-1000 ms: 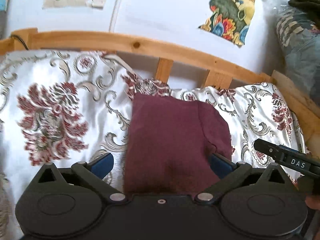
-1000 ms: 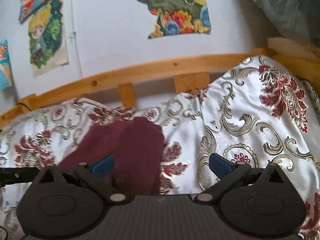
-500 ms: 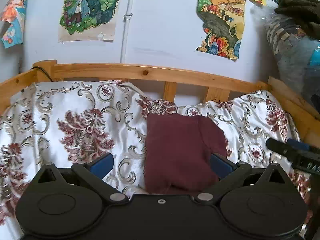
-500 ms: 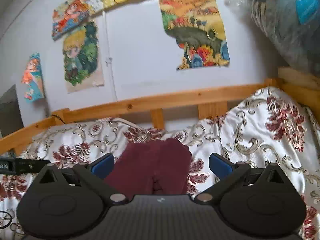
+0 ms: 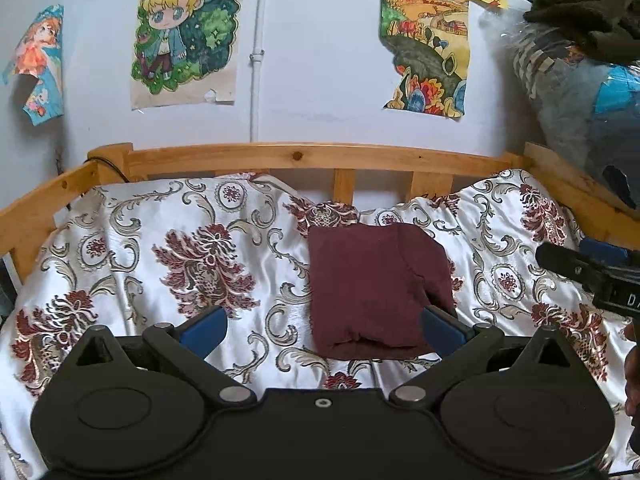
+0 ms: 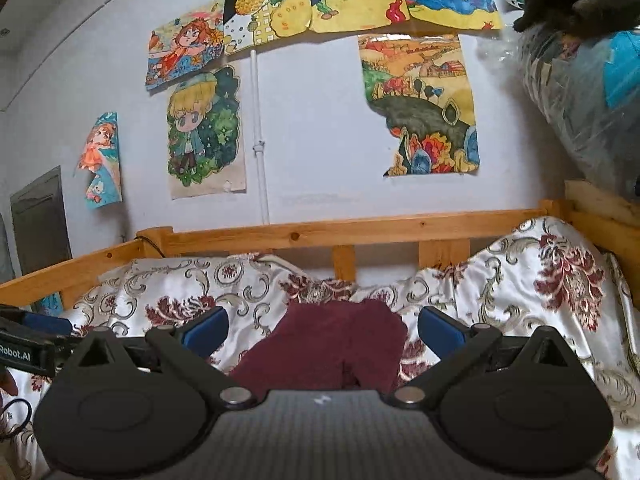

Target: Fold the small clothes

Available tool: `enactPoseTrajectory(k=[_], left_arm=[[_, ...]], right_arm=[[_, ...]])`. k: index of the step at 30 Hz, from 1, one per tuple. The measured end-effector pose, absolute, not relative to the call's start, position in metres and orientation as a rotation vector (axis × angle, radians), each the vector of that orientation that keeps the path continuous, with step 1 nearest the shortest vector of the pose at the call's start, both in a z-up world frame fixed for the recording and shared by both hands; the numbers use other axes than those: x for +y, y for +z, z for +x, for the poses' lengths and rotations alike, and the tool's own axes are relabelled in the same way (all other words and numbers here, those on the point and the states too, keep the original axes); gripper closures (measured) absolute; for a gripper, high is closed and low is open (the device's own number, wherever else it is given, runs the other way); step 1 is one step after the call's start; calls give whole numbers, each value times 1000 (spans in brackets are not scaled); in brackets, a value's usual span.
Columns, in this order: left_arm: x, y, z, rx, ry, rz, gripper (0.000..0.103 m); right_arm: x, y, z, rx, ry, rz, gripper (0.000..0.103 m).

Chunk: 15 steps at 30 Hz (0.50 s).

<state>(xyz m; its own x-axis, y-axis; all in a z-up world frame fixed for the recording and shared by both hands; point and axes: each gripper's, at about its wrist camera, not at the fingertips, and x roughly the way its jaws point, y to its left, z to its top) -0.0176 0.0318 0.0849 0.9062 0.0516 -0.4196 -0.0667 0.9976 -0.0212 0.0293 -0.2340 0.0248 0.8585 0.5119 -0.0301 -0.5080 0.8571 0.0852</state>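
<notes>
A folded maroon garment (image 5: 376, 288) lies flat on the floral bedspread (image 5: 160, 256), right of centre in the left wrist view. It also shows low in the right wrist view (image 6: 332, 348). My left gripper (image 5: 322, 330) is open and empty, held back from the garment's near edge. My right gripper (image 6: 323, 330) is open and empty, raised and behind the garment. The right gripper also shows at the right edge of the left wrist view (image 5: 588, 268). The left gripper shows at the left edge of the right wrist view (image 6: 28, 344).
A wooden bed rail (image 5: 304, 158) runs along the back and both sides. Posters hang on the wall (image 6: 320, 140) behind it. A plastic-wrapped bundle (image 5: 580, 80) with a dark cloth (image 5: 588, 12) on top sits at the back right.
Both grippers have pulled back and up from the garment, which stays folded on the bedspread. More of the wall and posters has come into view.
</notes>
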Motion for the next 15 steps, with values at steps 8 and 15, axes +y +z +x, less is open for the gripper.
enactPoseTrajectory(k=[8, 15], left_arm=[[40, 47, -28, 377, 54, -62, 1], [38, 10, -19, 449, 121, -4, 1]], right_arm=[[-235, -11, 7, 42, 421, 60, 0], [-229, -48, 4, 144, 420, 18, 0]])
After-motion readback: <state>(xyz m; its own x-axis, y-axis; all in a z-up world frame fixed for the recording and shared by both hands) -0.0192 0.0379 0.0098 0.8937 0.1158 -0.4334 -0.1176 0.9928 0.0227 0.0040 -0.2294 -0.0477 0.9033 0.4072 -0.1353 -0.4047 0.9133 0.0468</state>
